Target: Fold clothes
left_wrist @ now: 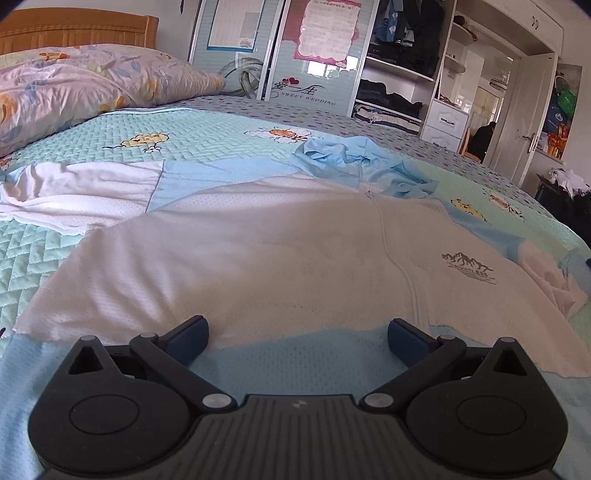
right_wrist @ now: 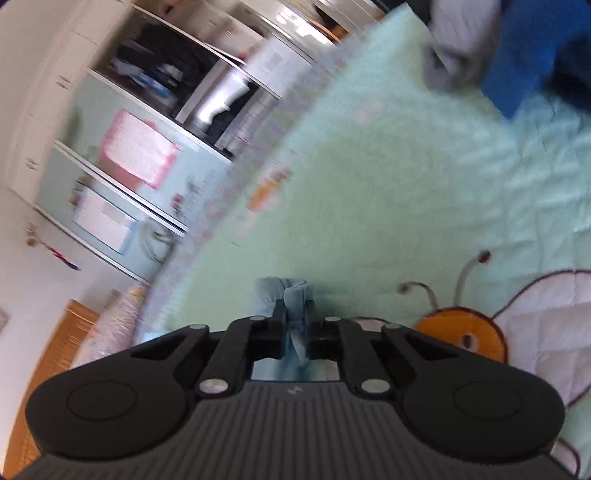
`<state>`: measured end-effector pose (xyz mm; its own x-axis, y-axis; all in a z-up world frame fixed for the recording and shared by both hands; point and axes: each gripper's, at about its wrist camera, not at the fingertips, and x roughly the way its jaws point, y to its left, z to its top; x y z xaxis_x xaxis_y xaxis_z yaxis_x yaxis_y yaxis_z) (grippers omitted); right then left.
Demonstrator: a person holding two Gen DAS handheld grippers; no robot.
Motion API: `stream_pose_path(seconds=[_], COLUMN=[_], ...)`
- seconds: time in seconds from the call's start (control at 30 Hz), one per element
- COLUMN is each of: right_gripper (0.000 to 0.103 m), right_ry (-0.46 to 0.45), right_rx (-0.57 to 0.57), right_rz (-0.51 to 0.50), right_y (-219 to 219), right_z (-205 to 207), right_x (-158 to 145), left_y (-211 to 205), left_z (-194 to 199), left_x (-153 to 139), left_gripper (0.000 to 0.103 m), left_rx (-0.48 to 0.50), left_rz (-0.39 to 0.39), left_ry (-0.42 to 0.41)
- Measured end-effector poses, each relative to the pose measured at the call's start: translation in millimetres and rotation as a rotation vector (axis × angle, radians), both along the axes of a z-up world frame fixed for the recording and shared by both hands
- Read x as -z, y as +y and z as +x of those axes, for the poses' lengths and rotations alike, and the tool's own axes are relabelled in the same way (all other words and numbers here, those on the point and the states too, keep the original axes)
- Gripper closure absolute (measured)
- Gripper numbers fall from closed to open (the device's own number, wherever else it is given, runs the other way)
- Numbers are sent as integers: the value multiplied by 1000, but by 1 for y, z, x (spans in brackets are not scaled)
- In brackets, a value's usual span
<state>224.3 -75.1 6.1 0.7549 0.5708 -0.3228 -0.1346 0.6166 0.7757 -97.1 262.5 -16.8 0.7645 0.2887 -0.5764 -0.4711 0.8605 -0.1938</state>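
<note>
White-and-light-blue mesh zip-front jacket (left_wrist: 295,258) lies spread flat, front up, zipper closed, on the bed. Its light-blue hood is bunched at the far end.

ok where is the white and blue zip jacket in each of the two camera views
Left wrist: the jacket lies spread flat across the middle of the picture on the bed, just ahead of the open left gripper.
Right wrist: only a bunch of light blue fabric shows, low in the centre, pinched in the right gripper; likely part of it, though I cannot confirm.
Shared landmark: the pink poster on the wardrobe.
</note>
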Motion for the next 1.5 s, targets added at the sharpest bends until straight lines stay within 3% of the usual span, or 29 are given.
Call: stream_pose_path(seconds=[0.13,0.23,0.27,0.4,0.47,0.5,0.6,0.63,0.7,0.87,0.93,1.13,1.2,1.27,1.37,1.5], right_gripper=[95,95,95,95,94,88,84,71,59,42,41,43,51,68,82,94], right_ry=[-140,-100,-72,48,72,79,120,137,146,34,-6,-15,-1,0,9,-35], right_rx=[96,151,179,243,269,267,274,283,282,135,74,-62,-97,-120,-158,-159], right_rz=[4,-136,-224,-403,-527,-581,-691,-693,-651,-350,-368,-526,-589,-639,-637,-660], right_y=[-33,-60,-65,-85,-88,-89,-94,-97,-106,-121,-115,-95,-90,-86,-86,-83], right_z=[-28,-30,-33,-42,-48,-50,-59,-63,-72,-70,-57,-24,-20,-20,-20,-31], right_x=[-52,-67,-69,-50,-40,-35,-28,-28,-30,-30,-31,-32,-33,-34,-37,-41], left_y=[0,-6,-8,-8,-7,-7,-11,-12,-12,-11,-11,-12,-12,-12,-12,-12], left_z=[2,3,1,-15,-18,-18,-18,-17,-15,-15,-15,-14,-13,-12,-12,-12], left_x=[-3,-10,-13,-19,-15,-13,-6,-5,-4,-4,-3,-3,-3,-3,-3,-2], left_gripper=[0,0,0,0,0,0,0,0,0,0,0,0,0,0,0,0], left_rx=[5,27,35,45,51,52,53,53,52,51,51,52,52,52,52,52], left_rz=[0,23,25,-26,-27,-18,20,33,33,27,26,31,33,34,37,38], left_ry=[27,87,102,102,94,86,64,58,50,38,37,42,43,44,47,48])
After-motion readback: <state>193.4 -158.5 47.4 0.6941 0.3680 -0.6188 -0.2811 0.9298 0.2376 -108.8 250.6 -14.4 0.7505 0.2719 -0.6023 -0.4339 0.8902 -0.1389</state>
